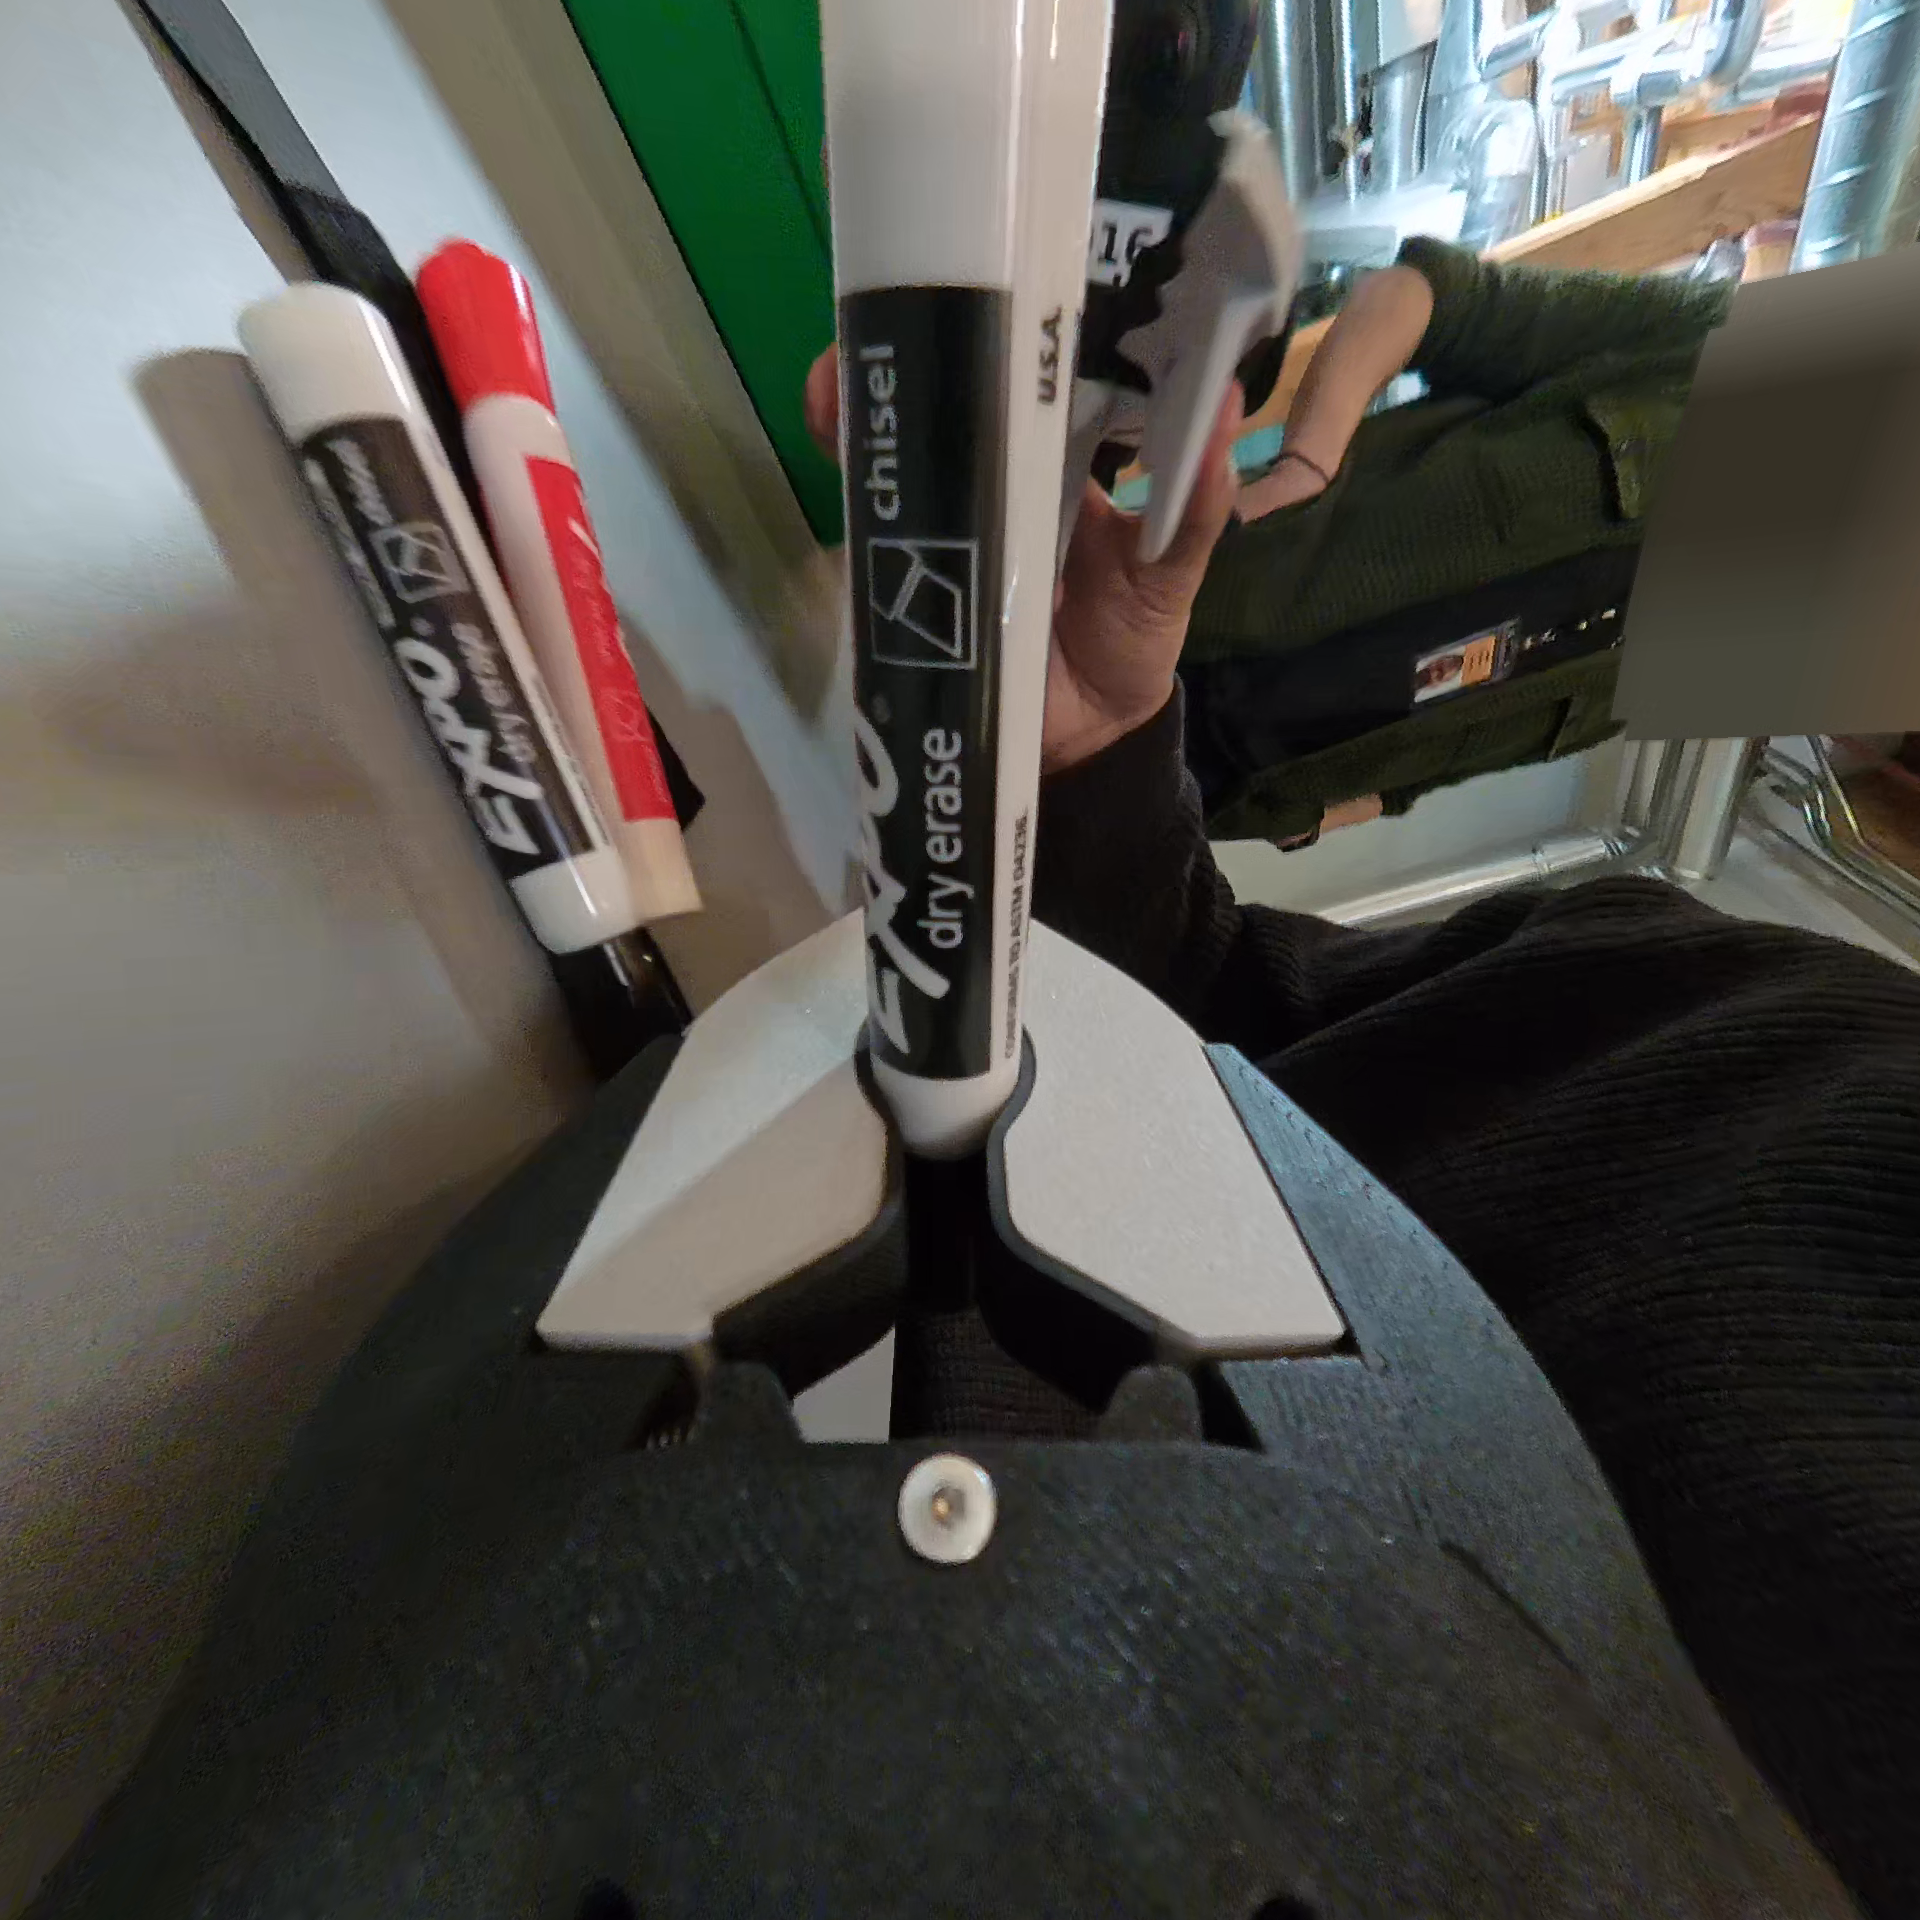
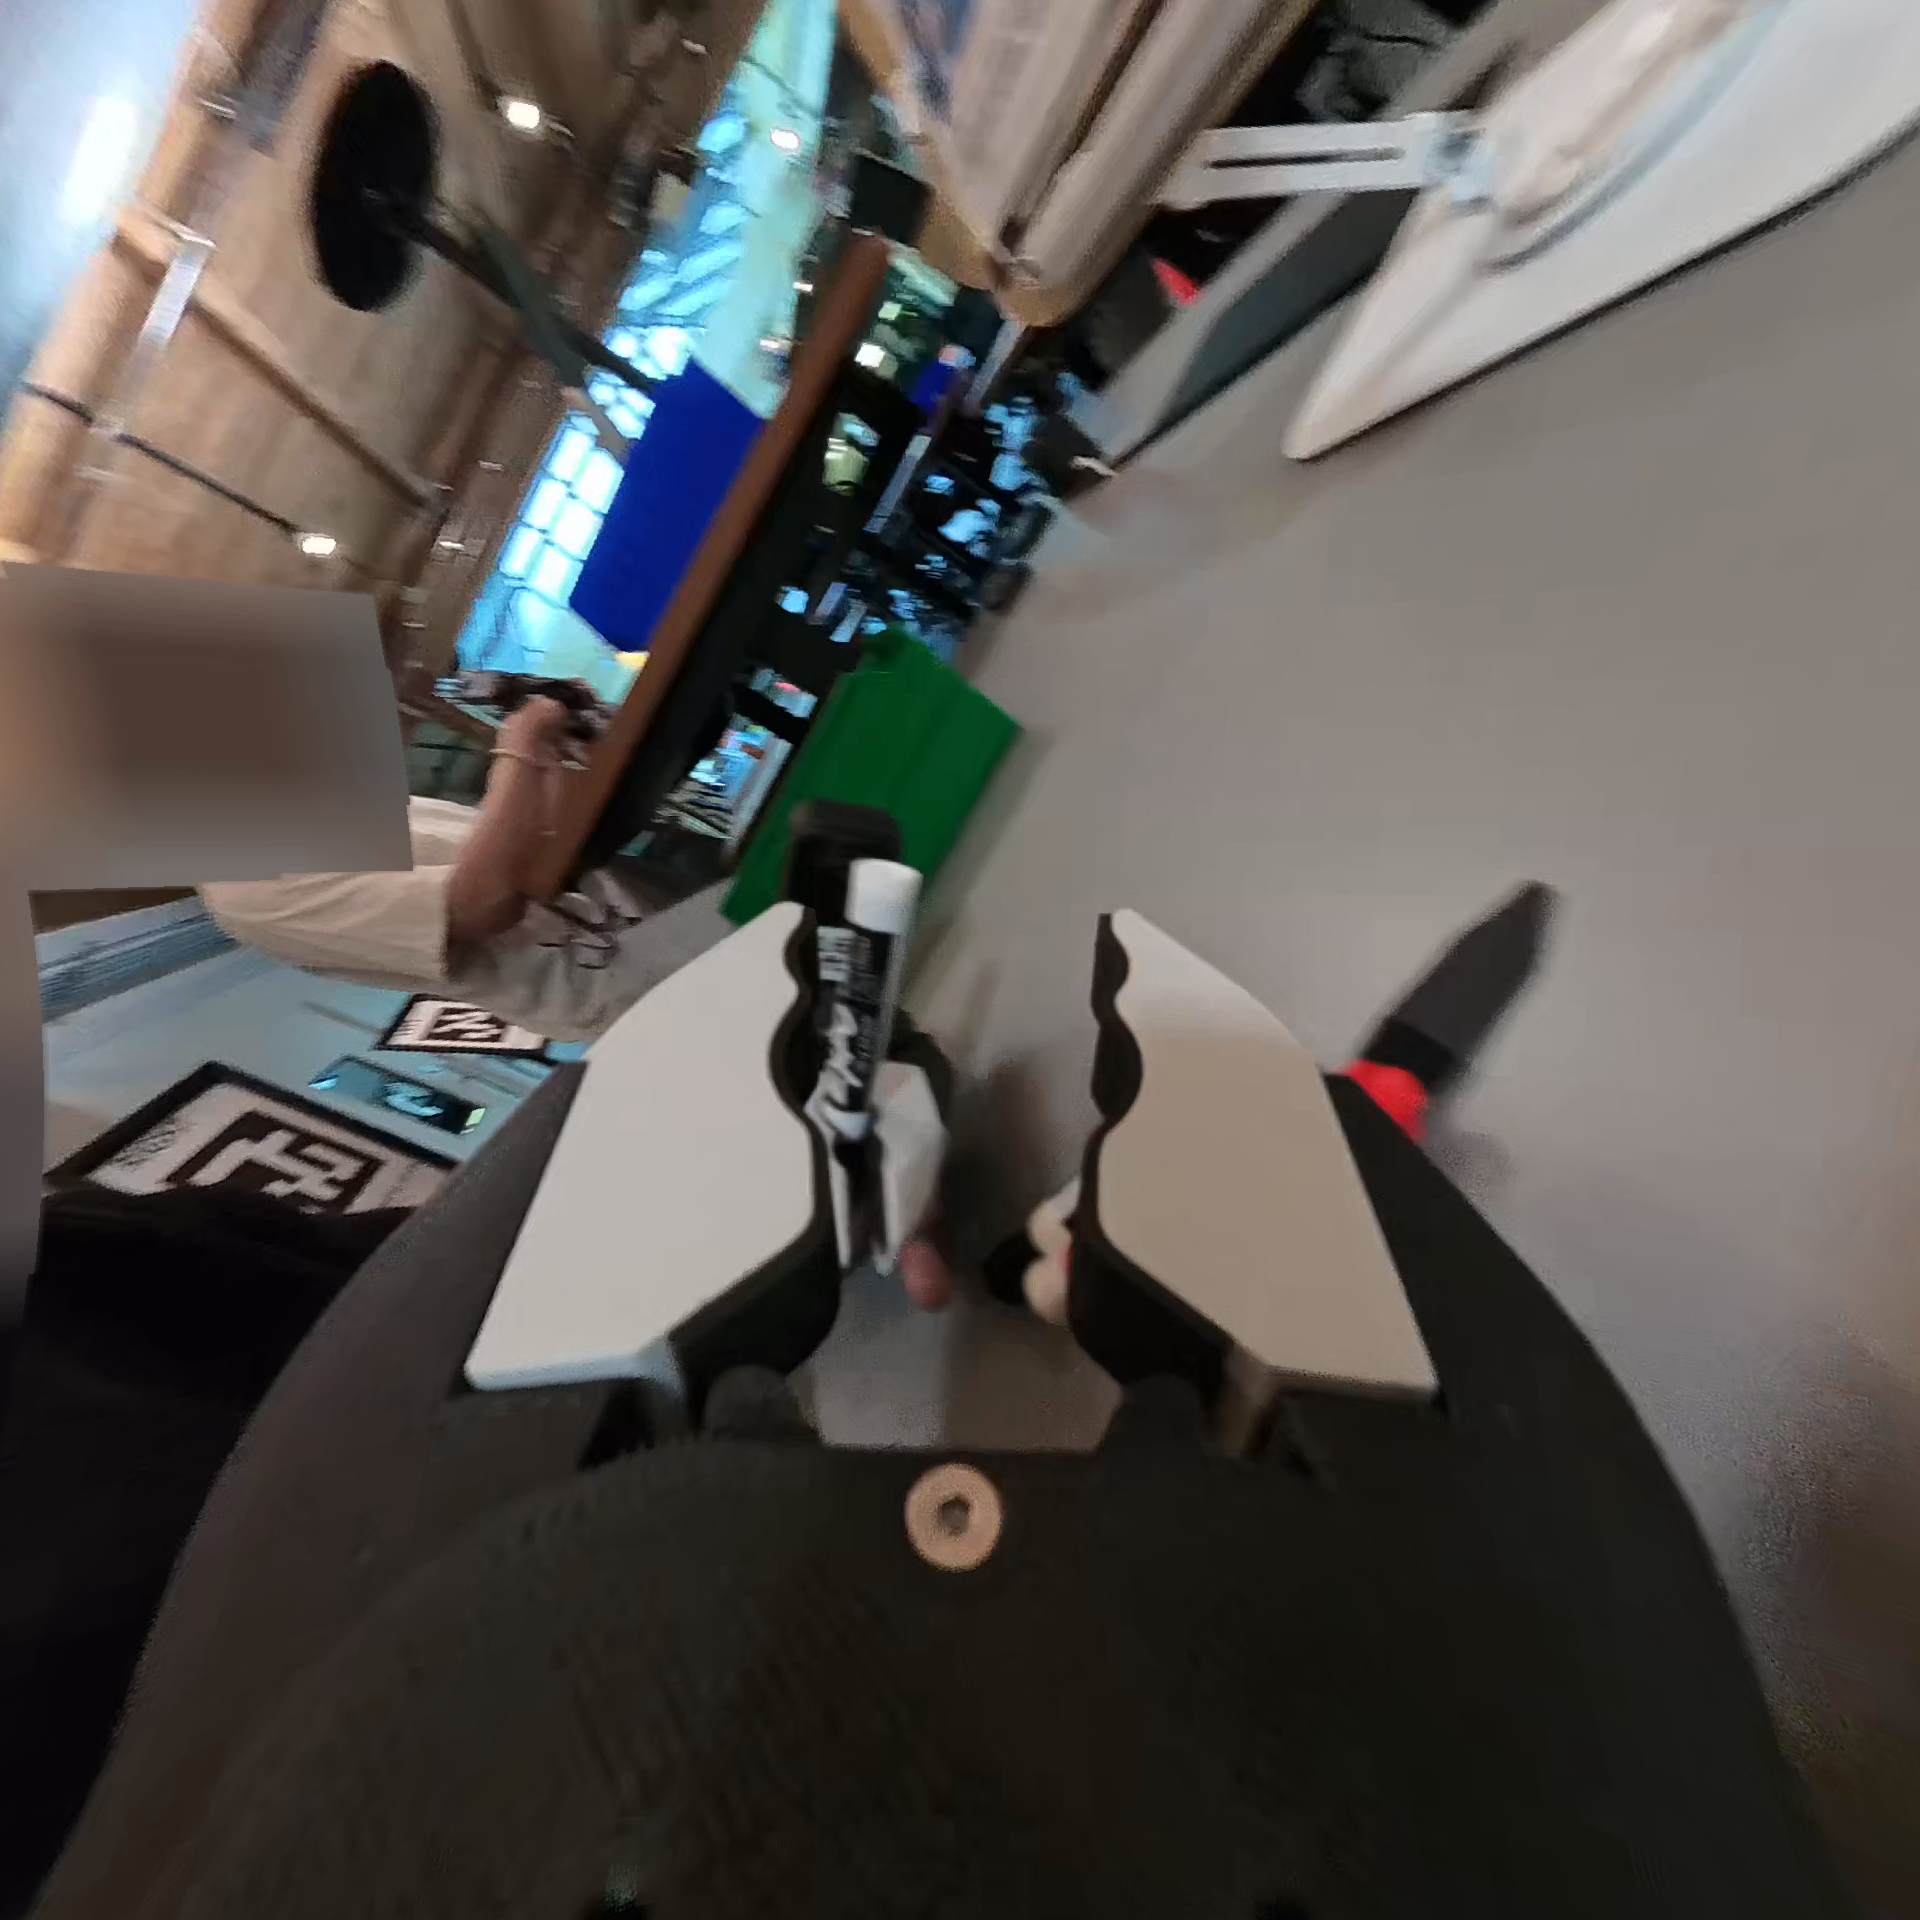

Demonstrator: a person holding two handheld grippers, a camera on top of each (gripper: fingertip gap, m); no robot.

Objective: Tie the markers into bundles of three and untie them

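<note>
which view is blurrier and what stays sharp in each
Right wrist view is blurrier: background streaked, black marker between the open right tool smeared. Left wrist view: held marker in the left tool crisp, the two markers lying on the table slightly soft, edges bowed.

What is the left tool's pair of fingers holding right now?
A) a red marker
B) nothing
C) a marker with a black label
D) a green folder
C: in the left wrist view the left gripper has its fingers closed on the black-labelled marker, while the red marker lies apart on the table.
</note>
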